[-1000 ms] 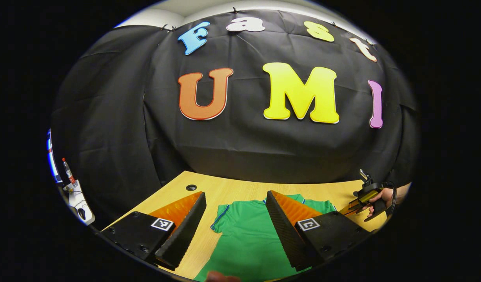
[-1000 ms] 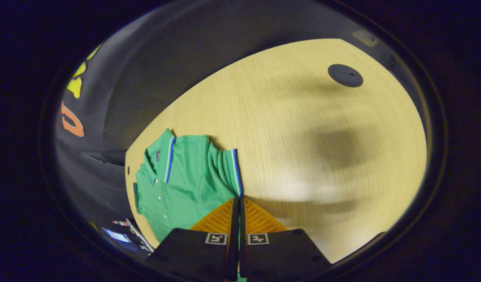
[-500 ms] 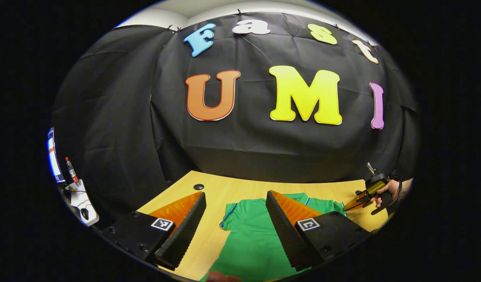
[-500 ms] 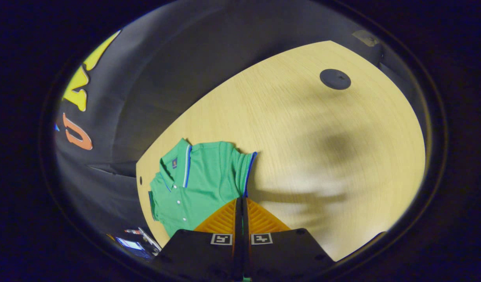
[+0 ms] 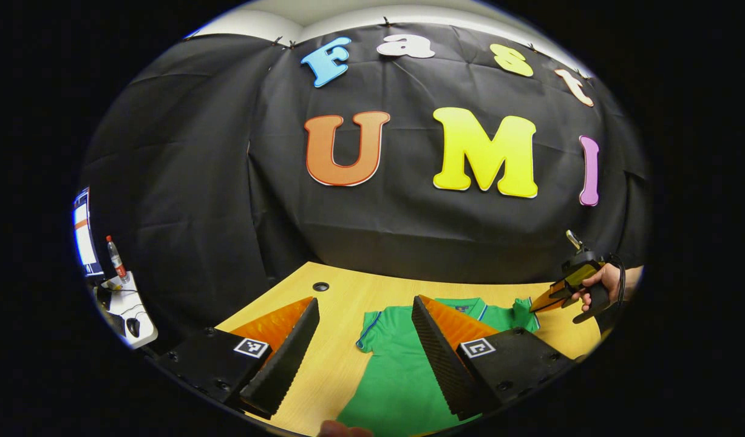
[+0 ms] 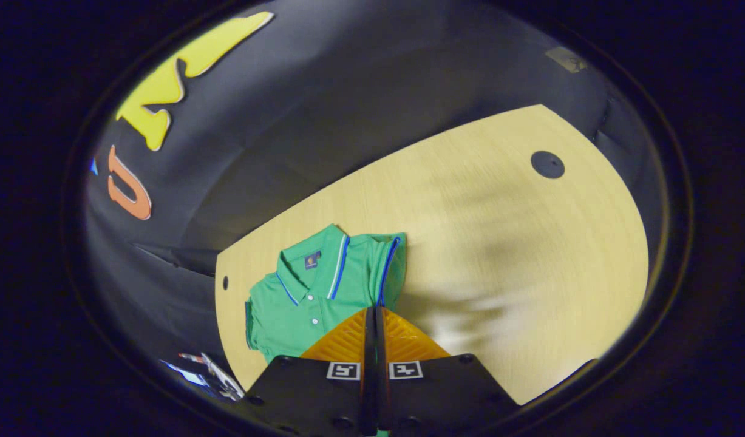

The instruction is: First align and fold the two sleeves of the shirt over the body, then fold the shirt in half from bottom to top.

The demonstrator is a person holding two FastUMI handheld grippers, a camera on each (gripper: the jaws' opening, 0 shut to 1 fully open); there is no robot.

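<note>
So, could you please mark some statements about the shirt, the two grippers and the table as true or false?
1. The right gripper is shut on the green shirt's sleeve. True.
2. The left gripper is clamped on the other sleeve. False: its fingers stand wide apart, holding nothing.
3. The shirt lies on a wooden table. True.
4. The shirt is already folded in half from bottom to top. False: its body still lies stretched out in the left gripper view.
5. The shirt's collar has blue trim. True.
</note>
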